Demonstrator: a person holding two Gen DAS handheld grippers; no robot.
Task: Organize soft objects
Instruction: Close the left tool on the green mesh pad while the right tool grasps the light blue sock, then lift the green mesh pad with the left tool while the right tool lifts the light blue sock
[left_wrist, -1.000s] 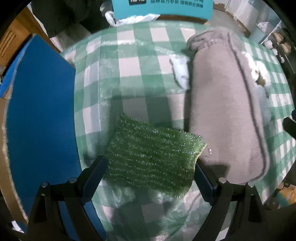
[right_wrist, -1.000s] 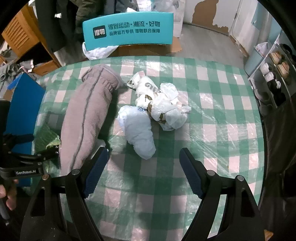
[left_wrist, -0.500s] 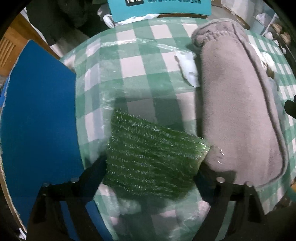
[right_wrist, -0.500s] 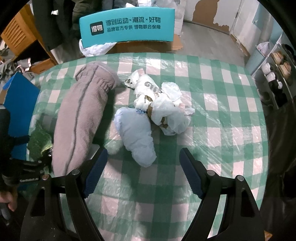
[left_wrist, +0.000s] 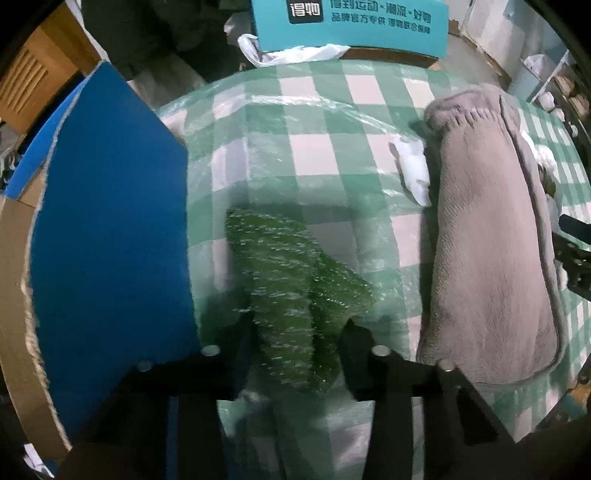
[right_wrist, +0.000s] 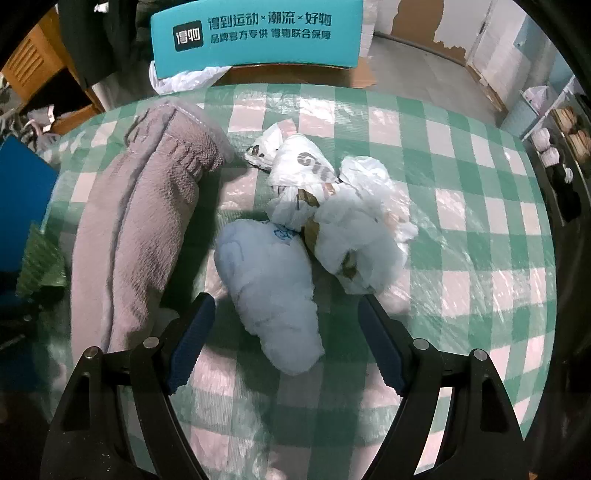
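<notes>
Pinching the sponge (left_wrist: 295, 291) in our left gripper (left_wrist: 295, 347), we should lift gently, right gripper (right_wrist: 284, 339) spread wide above the surface (right_wrist: 480, 206).

The left gripper (left_wrist: 295, 332) has its two dark fingers drawn in close, pinching the near end of a green scouring pad (left_wrist: 291, 280), which is bunched and folded between them and sticks out forward past the tips. The right gripper (right_wrist: 284, 328) is spread wide with nothing between its blue-padded fingers (right_wrist: 190, 341). Its tips sit low, just above the checked tablecloth (right_wrist: 461, 258).
</notes>
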